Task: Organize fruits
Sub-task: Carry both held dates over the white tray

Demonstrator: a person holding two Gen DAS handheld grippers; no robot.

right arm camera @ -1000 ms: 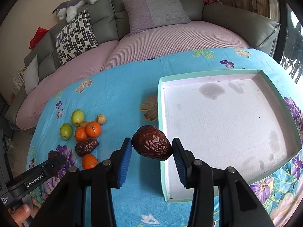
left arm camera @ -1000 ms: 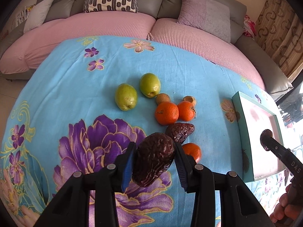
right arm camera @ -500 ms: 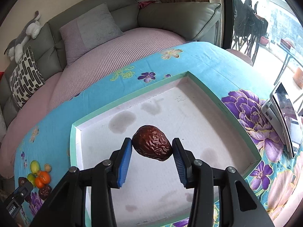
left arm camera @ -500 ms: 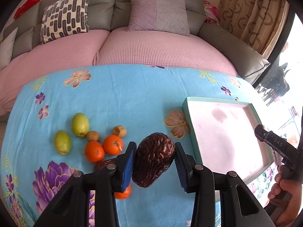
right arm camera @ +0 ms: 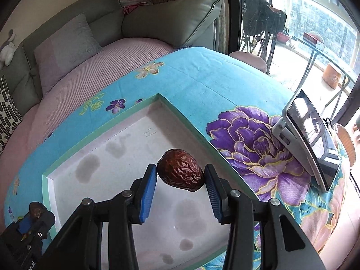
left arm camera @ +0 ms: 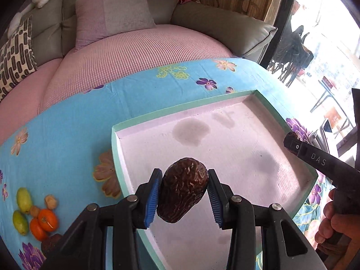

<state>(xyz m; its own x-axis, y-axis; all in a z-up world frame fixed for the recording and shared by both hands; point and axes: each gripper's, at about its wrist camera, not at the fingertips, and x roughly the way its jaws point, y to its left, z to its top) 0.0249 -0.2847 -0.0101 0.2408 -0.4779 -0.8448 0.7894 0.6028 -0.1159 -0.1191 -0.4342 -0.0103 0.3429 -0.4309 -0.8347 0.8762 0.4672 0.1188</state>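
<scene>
The left gripper (left arm camera: 183,194) is clamping a wrinkled dark date (left arm camera: 182,193) over the near part of the tray (left arm camera: 115,148); only the left pad (left arm camera: 152,196) is pressing flat on it, while the right pad looks to be barely touching, so I judge the hold lopsided and the date liable to swing or slip if the hand is jolted. The right gripper (right arm camera: 180,183) is squeezing a second date (right arm camera: 181,172) above the tray's right side, close to the rim (right arm camera: 191,130). That date is sitting out at the pad tips and lying crosswise, so a release from here could be sending it rolling toward the rim, or over it onto the flowered cloth. Both dates are hanging above the tray floor rather than resting on it; dropped from height, they may bounce. The two grippers are working over one tray and could knock each other.

Farther off, the remaining fruit (left arm camera: 46,219), oranges and green ones, is lying in a cluster on the cloth to the tray's left.

Writing: "DAS" (left arm camera: 318,159) is showing on the right gripper's body in the left view; the lettering low on the left gripper in the right view is too cut off to read.
</scene>
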